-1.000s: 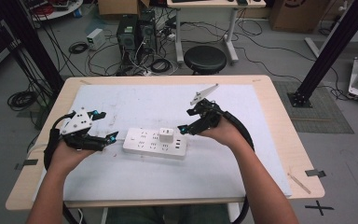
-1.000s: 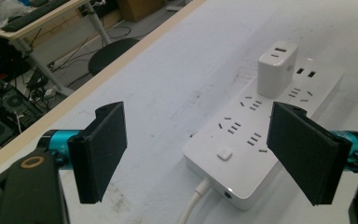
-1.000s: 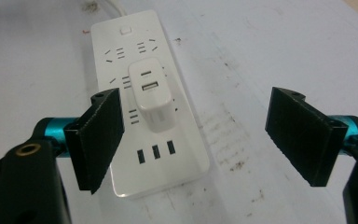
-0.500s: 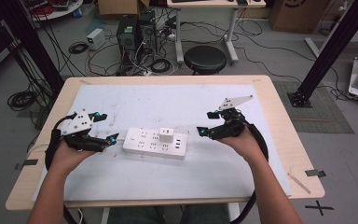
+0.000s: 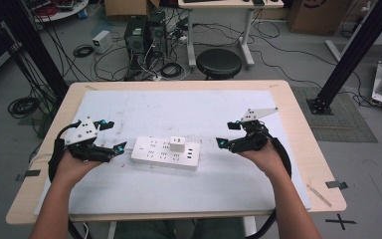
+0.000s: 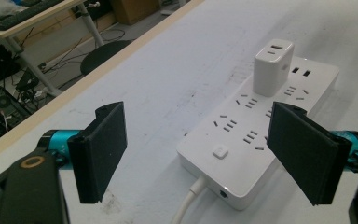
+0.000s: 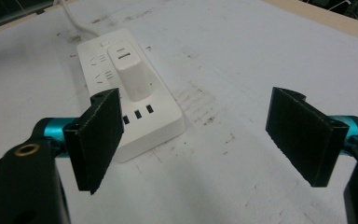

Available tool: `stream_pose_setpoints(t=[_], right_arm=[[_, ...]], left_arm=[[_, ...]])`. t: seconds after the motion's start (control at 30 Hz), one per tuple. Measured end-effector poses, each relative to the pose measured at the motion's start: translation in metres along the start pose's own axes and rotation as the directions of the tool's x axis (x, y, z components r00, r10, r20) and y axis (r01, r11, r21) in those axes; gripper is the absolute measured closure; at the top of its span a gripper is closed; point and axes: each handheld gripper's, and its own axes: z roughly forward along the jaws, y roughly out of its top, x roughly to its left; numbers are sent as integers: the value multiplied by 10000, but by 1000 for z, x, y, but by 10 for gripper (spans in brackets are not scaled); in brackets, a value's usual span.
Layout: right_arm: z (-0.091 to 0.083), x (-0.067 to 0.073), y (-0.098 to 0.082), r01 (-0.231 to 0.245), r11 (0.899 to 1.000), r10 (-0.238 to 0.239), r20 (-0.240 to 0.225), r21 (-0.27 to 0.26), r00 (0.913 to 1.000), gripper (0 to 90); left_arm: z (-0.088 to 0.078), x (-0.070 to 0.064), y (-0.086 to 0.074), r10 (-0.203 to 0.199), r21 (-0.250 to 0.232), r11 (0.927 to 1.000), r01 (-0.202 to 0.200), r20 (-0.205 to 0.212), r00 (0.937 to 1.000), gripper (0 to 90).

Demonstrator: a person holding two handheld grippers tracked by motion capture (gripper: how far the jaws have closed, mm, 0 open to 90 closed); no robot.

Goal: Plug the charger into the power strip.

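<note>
A white power strip lies mid-table on the white mat, with a white charger block plugged upright into it. My left gripper is open just off the strip's left end, nothing between its jaws. In the left gripper view, the strip and charger sit ahead of that gripper, and the white cord runs toward me. My right gripper is open, a short gap right of the strip. In the right gripper view, the strip and charger lie ahead-left of the open gripper.
A white mat covers most of the wooden table. Behind the far edge are a black stool, computer towers and floor cables. A black frame post rises at the right. Tape marks dot the table's corners.
My right gripper has drawn back to the right, away from the charger block and the strip's right end, and has held still for the last half second. The left gripper has not moved.
</note>
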Motion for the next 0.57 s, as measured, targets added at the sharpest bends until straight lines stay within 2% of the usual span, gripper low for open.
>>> stream_pose_setpoints(t=[0.13, 0.57], right_arm=[[-1, -1, 0, -46, 10000, 45, -34, -87, 10000, 193], [-9, -1, 0, -74, 9998, 80, 267, -206, 9996, 193]], left_arm=[[-1, 1, 0, -19, -37, 10000, 19, -18, 10000, 200], [3, 3, -1, -106, -16, 9999, 106, 24, 9999, 200]])
